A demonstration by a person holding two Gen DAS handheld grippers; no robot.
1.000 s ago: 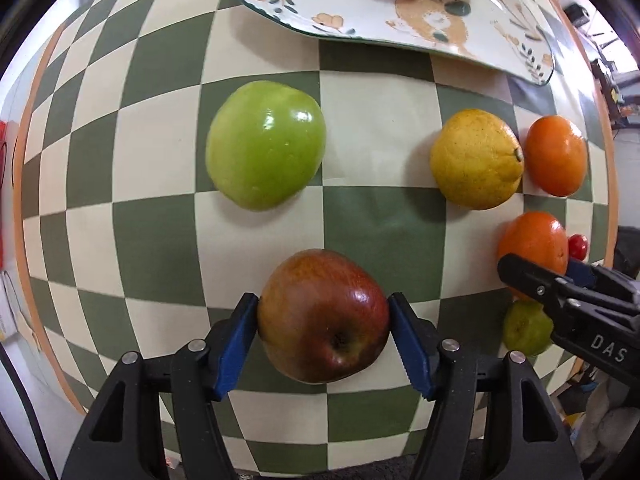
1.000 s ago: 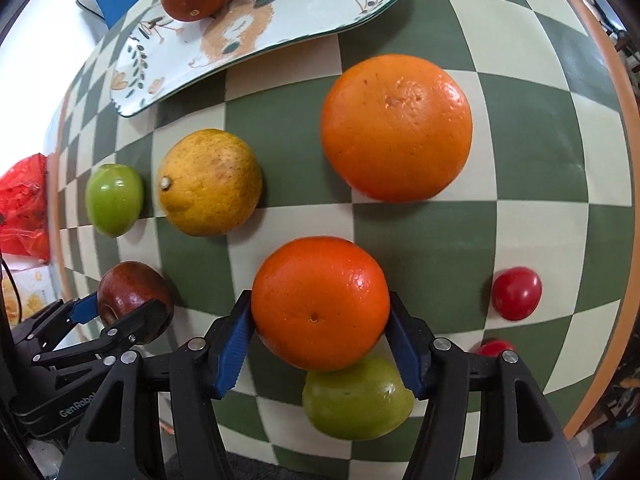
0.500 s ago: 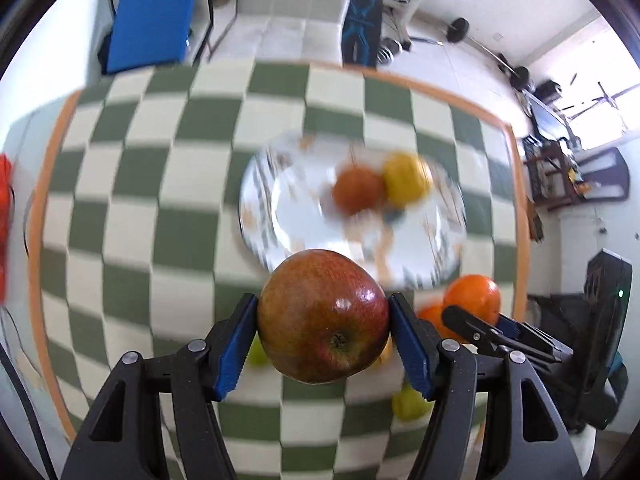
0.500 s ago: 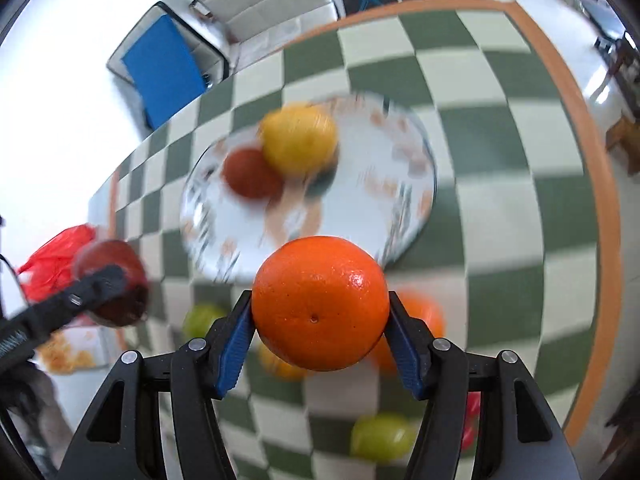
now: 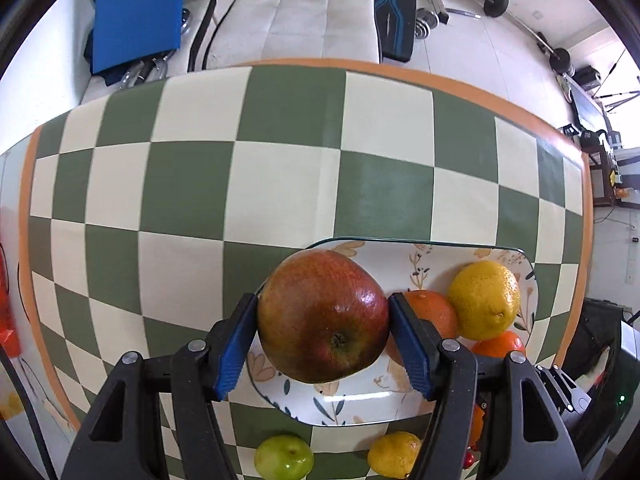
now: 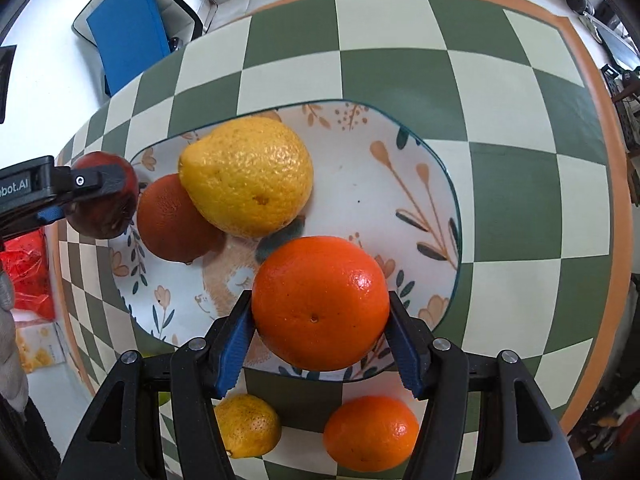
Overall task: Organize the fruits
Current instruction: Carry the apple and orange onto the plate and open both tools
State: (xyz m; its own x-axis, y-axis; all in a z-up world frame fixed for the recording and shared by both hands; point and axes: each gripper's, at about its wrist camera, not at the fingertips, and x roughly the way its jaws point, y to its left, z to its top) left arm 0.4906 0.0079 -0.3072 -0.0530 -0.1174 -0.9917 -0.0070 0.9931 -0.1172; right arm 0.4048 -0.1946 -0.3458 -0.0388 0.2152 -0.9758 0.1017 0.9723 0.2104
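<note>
My left gripper [image 5: 322,320] is shut on a red apple [image 5: 320,304] and holds it above the left edge of the flowered plate [image 5: 360,404]. My right gripper [image 6: 320,320] is shut on an orange [image 6: 320,296] above the plate's [image 6: 400,184] near side. A lemon [image 6: 248,176] and a dark orange [image 6: 172,220] lie touching on the plate. In the right wrist view the left gripper [image 6: 96,200] with the apple [image 6: 104,224] hangs at the plate's left rim.
The checkered table [image 5: 280,168] has an orange border. On it, near the plate's front rim, lie a green apple [image 5: 284,456], a yellow citrus [image 6: 248,426] and another orange [image 6: 370,434]. Beyond the far edge stand a blue panel [image 5: 136,12] and a white seat.
Both grippers rose from the table with their fruits and moved forward over the plate. The apple and the orange stayed clamped throughout.
</note>
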